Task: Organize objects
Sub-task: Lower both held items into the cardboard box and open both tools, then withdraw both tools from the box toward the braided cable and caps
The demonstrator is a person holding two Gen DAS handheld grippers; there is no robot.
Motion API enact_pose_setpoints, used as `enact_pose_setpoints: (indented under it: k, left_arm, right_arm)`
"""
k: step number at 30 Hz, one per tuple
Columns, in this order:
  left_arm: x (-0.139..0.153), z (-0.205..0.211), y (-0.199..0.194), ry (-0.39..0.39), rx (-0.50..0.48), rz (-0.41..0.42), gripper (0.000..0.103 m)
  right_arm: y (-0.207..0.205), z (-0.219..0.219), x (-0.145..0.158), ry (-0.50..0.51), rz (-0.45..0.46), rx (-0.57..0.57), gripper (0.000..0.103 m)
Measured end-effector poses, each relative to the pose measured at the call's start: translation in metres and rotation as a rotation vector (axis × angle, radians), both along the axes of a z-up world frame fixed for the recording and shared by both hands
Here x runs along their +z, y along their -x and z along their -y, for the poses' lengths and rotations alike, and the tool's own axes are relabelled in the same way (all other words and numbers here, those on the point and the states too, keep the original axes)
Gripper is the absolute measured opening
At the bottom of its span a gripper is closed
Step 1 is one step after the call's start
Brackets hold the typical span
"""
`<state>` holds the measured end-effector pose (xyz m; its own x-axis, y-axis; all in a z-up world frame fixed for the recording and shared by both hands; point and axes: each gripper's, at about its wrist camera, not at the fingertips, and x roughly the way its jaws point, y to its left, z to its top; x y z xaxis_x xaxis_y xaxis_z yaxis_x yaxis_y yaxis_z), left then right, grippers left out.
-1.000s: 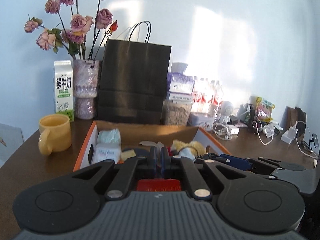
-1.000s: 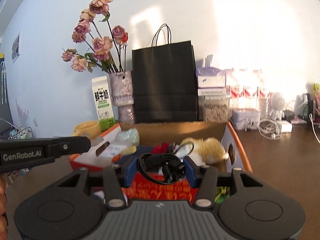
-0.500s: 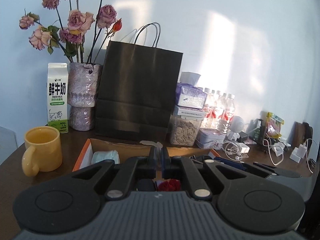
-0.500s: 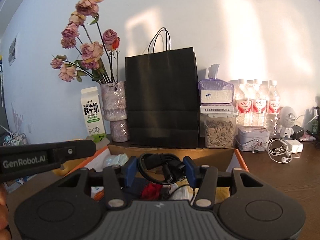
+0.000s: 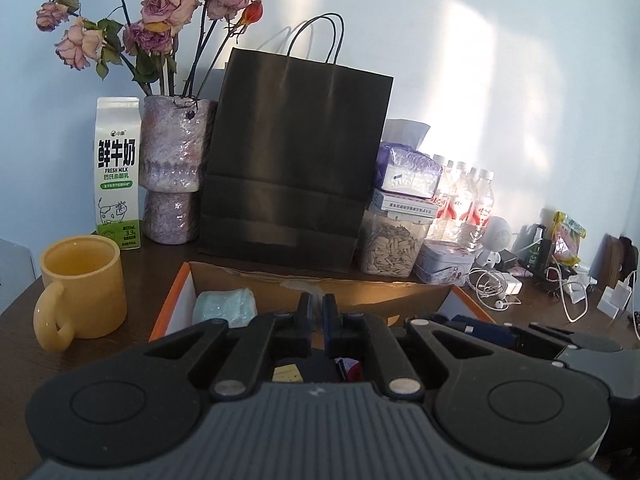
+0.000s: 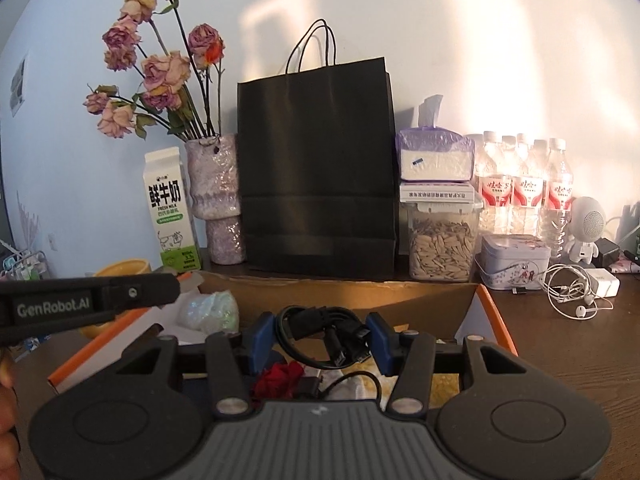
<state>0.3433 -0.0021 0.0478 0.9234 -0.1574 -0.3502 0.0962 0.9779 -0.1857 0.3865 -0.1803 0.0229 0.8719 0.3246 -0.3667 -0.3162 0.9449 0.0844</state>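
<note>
Black paper bag (image 6: pixel 316 168) blocks behind box (image 6: pixel 340 294); box top open, seemingly.

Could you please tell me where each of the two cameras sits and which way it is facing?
Left wrist: rides on the left tool, aimed slightly down over the cardboard box at the black paper bag; its shut fingers show, empty.
Right wrist: rides on the right tool, facing the same way; its fingers grip a coiled black cable, with the left tool and a hand at the left edge.
Shared: box, bag, milk carton, flower vase, seed jar.
</note>
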Motion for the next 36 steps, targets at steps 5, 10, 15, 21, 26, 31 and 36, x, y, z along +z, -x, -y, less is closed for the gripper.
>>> enact_pose_setpoints:
  k: [5, 10, 15, 21, 26, 31, 36]
  left_arm:
    - [-0.001, -0.004, -0.002, -0.019, 0.070, -0.014, 0.101]
    - [-0.001, -0.004, -0.003, -0.050, 0.105, -0.015, 0.103]
    - [-0.003, -0.005, -0.004, -0.053, 0.108, -0.029, 0.103]
    - [-0.003, -0.004, -0.003, -0.057, 0.104, -0.031, 0.103]
    - [0.003, -0.006, 0.005, -0.048, 0.080, -0.024, 0.103]
    - [0.009, -0.012, 0.020, -0.046, 0.087, -0.009, 0.103]
    - [0.010, -0.016, 0.035, -0.050, 0.086, -0.020, 0.103]
  right_arm:
    - [-0.001, 0.001, -0.002, 0.010, -0.021, -0.034, 0.103]
    - [-0.003, 0.004, -0.002, 0.002, -0.030, -0.046, 0.103]
    - [-0.005, 0.004, -0.005, 0.003, -0.043, -0.055, 0.103]
    - [-0.005, 0.004, -0.005, 0.005, -0.045, -0.055, 0.103]
    - [0.000, 0.005, -0.003, 0.004, -0.036, -0.055, 0.103]
    - [0.011, 0.007, -0.001, 0.006, -0.018, -0.053, 0.103]
    - [0.026, 0.012, 0.001, 0.002, -0.001, -0.054, 0.103]
